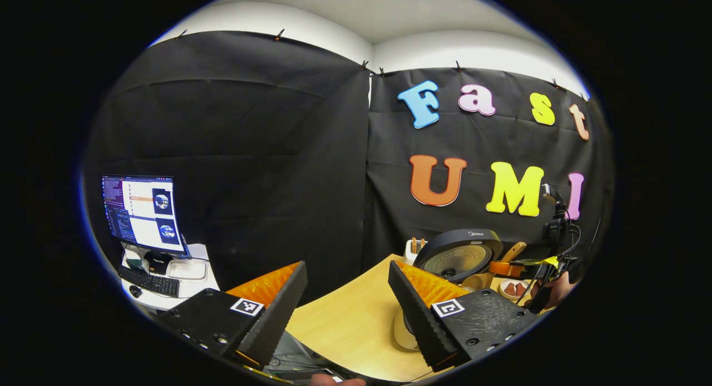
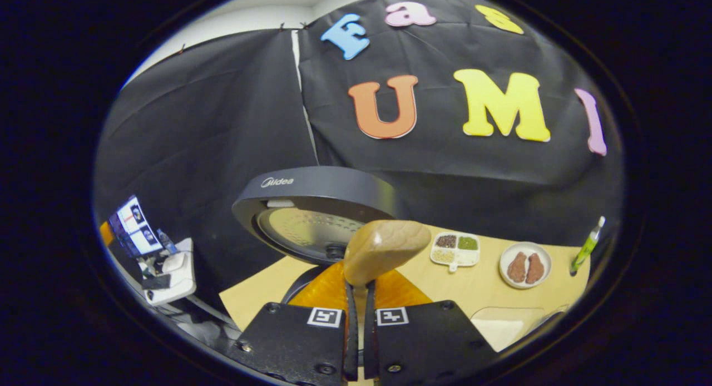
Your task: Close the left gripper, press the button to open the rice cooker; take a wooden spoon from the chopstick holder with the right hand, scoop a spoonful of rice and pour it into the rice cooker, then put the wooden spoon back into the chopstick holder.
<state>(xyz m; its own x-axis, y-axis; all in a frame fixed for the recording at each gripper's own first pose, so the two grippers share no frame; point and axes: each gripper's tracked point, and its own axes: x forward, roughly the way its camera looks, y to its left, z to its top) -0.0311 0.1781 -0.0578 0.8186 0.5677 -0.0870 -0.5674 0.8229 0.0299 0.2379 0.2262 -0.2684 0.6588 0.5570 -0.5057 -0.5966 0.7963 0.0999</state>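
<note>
The dark rice cooker stands with its round lid raised, the inner face toward me. My right gripper is shut on the handle of the wooden spoon, whose bowl rises just in front of the lid; I cannot tell what it holds. In the left gripper view the right gripper and the spoon are beside the cooker, held by a hand. The white chopstick holder stands left of the cooker. My left gripper is open over the table's near left edge, holding nothing.
On the wooden table lie a sectioned dish of grains, a plate of brown food and a green tube. A pale round object sits under my left gripper. A monitor and keyboard stand far left.
</note>
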